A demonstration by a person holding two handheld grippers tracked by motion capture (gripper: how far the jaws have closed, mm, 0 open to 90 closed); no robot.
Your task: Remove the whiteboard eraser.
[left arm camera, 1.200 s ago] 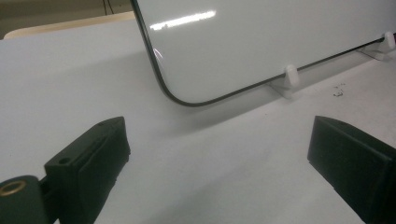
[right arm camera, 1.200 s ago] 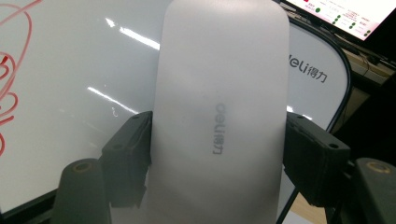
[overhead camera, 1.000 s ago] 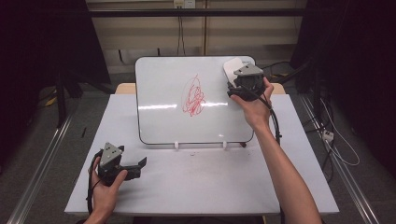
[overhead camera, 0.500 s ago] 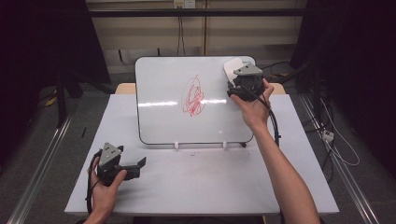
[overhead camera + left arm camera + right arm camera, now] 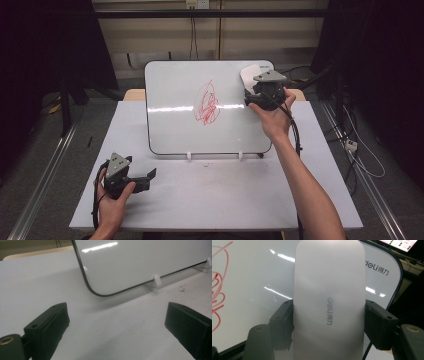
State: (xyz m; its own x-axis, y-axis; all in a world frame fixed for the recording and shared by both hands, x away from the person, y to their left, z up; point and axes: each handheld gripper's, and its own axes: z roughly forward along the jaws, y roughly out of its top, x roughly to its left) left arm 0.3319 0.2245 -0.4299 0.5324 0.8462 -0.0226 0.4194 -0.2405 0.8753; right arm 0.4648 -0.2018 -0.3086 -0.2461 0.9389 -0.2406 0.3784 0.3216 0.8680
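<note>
Fingers [image 5: 283,325] of right gripper [image 5: 252,97] clamp eraser [image 5: 329,297] at board's [image 5: 175,120] far right, left gripper [image 5: 147,176] open; a hard wipe could tip the board.

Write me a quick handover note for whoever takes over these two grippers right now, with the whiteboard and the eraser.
Right gripper: shut on the eraser, held at the whiteboard's upper right corner.
Left gripper: open, holds nothing, low over the table in front of the board's lower left corner.
Whiteboard: propped on small white stands at the table's far side.
Done: eraser picked up and brought to the board.
Left: the red scribble in the board's middle looks untouched; probably sweep the eraser left across it until it's gone.
</note>
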